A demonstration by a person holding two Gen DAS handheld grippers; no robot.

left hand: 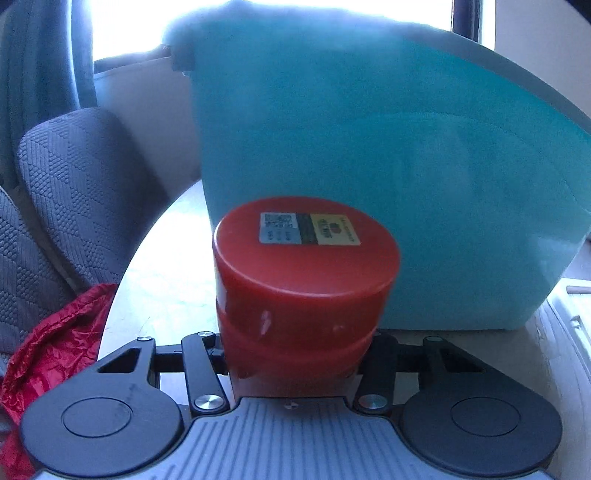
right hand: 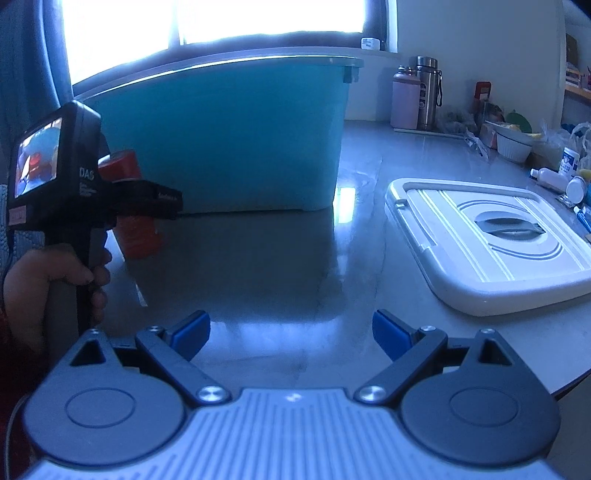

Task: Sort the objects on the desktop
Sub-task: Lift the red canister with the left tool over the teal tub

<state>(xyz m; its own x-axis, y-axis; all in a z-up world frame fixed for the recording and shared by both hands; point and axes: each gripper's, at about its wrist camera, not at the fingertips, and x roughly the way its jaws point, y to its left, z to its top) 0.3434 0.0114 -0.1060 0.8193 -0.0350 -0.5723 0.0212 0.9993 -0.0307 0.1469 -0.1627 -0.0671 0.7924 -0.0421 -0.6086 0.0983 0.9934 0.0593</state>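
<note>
Your left hand-held gripper (left hand: 295, 354) clamps the red jar (left hand: 304, 284) — apparently just off the worktop (right hand: 258, 266) — beside the teal bin (left hand: 388, 166); your right hand-held gripper (right hand: 291, 332) hovers wide open.

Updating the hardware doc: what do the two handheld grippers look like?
Right gripper: grey ribbed body, black linkage arms with silver screws, blue finger pads. Left gripper: black pistol-grip housing, white "DAS" lettering, small rear screen, held in a bare hand.

Ahead of my right gripper, a bright window (right hand: 258, 18) floods the glossy grey worktop (right hand: 258, 266) with glare. Left of my left gripper sits a grey quilted chair (left hand: 74, 184) beside curtains (left hand: 40, 74).
</note>
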